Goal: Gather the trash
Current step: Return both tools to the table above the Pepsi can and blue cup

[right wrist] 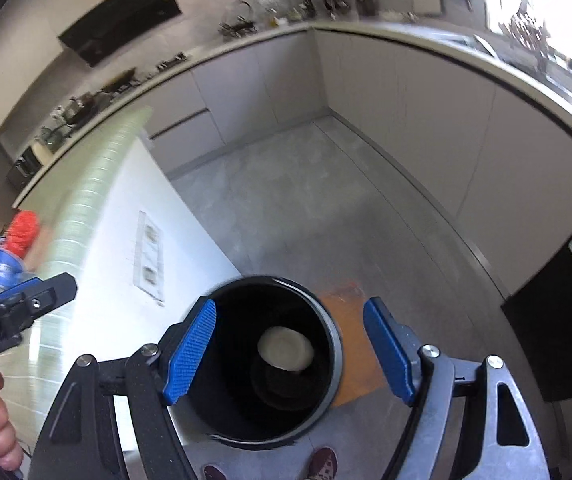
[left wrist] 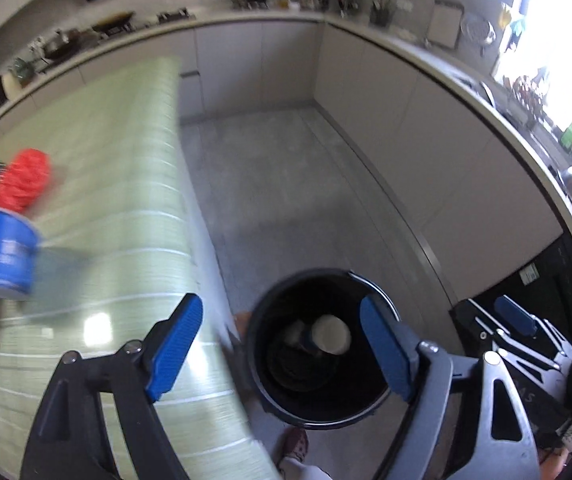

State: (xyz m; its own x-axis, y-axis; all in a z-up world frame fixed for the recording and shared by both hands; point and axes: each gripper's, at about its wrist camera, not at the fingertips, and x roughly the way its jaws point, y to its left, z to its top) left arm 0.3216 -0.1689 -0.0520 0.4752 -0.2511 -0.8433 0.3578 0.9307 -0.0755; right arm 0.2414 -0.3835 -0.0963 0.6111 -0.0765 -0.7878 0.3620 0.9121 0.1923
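A black round trash bin (left wrist: 270, 392) stands on the floor beside the counter; it also shows in the right wrist view (right wrist: 325, 320). A white cup (left wrist: 330, 334) lies inside it, seen too in the right wrist view (right wrist: 286, 349). My left gripper (left wrist: 282, 354) is open and empty above the bin's left side. My right gripper (right wrist: 289, 350) is open and empty, right over the bin's mouth. A blue paper cup (left wrist: 0, 254) and a red crumpled bag (left wrist: 24, 180) sit on the green counter (left wrist: 126, 220).
The right gripper's blue finger (left wrist: 513, 316) shows at the right of the left wrist view. An orange mat (right wrist: 351, 344) lies under the bin. Grey cabinets (left wrist: 425, 140) line the far walls. My shoes (right wrist: 321, 462) are by the bin.
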